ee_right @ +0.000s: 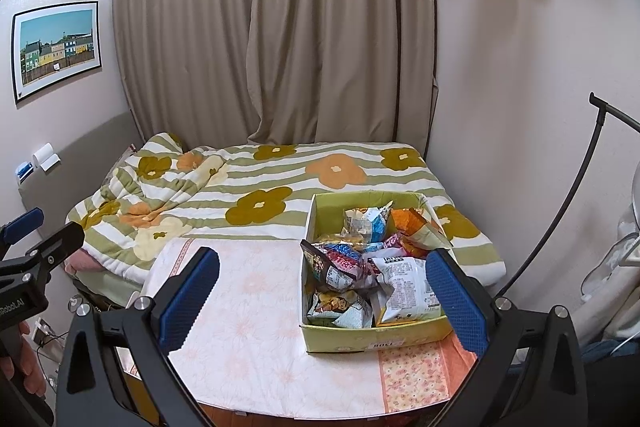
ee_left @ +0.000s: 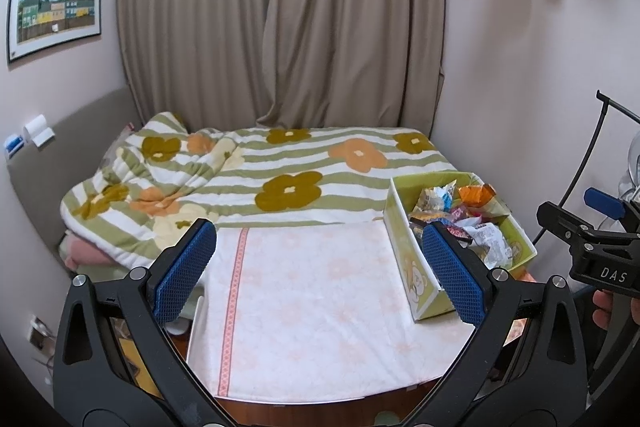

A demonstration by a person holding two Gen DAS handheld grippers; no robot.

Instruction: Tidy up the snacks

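A green cardboard box [ee_right: 316,219] stands on the right of a table covered with a white and peach cloth [ee_right: 256,307]. It holds several crumpled snack packets [ee_right: 404,287] in white, blue, orange and dark wrappers. The box also shows in the left wrist view [ee_left: 404,247] with the packets [ee_left: 464,211] inside. My left gripper [ee_left: 320,273] is open and empty above the bare cloth [ee_left: 320,307], to the left of the box. My right gripper [ee_right: 324,299] is open and empty, with the near part of the box between its blue pads [ee_right: 456,301].
A bed with a green-striped flowered quilt [ee_right: 260,195] lies right behind the table. Beige curtains [ee_right: 280,47] hang behind it. A black curved stand [ee_right: 568,195] and a fan stand at the right wall. A framed picture [ee_right: 56,47] hangs left.
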